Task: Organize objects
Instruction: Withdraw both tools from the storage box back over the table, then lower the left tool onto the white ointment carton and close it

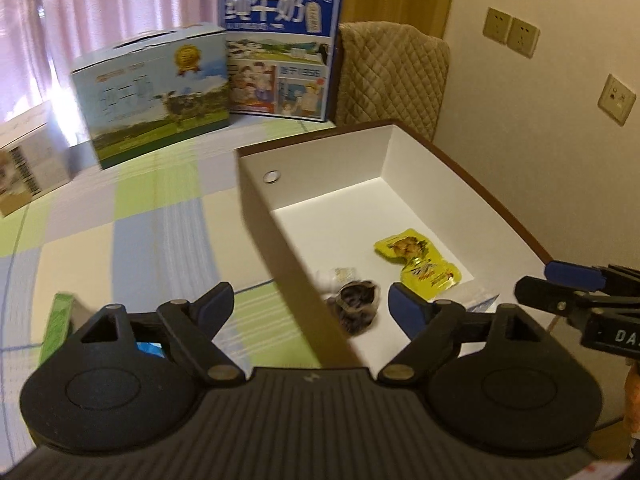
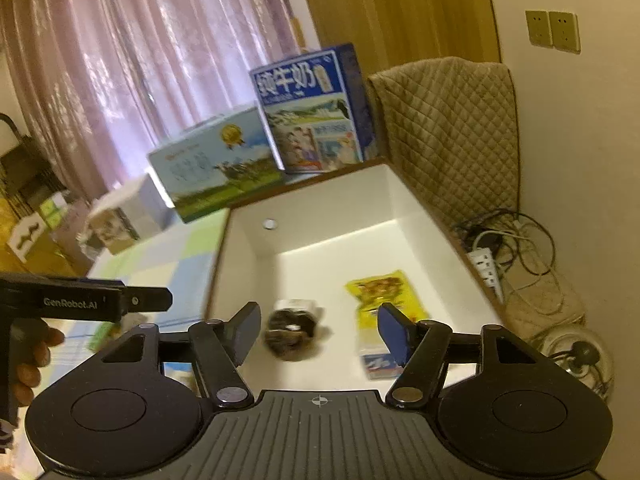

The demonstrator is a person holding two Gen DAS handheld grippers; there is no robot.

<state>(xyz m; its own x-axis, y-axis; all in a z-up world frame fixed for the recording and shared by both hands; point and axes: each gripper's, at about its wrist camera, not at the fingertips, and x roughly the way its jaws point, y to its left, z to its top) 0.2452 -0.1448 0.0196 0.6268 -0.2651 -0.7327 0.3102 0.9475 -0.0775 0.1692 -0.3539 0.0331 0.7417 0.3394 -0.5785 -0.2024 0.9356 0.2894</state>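
A white open box point(image 1: 312, 160) point(image 2: 248, 248) with a brown rim stands on the checked cloth. Inside lie a yellow snack packet point(image 1: 416, 258) point(image 2: 382, 294), a dark round packet point(image 1: 356, 308) point(image 2: 290, 330) and a blue-white sachet point(image 2: 380, 362). My left gripper point(image 1: 316, 308) is open and empty, straddling the box's near left wall. My right gripper point(image 2: 318, 330) is open and empty above the box, with the dark packet between its fingers' line of sight. The right gripper also shows at the right edge of the left wrist view point(image 1: 576, 280).
Two milk cartons point(image 1: 156, 96) point(image 1: 280, 52) and a white box point(image 1: 28, 164) stand at the table's far side. A green packet point(image 1: 58, 320) lies at the left. A quilted chair point(image 2: 448, 132) and cables with a power strip point(image 2: 488, 264) are at the right.
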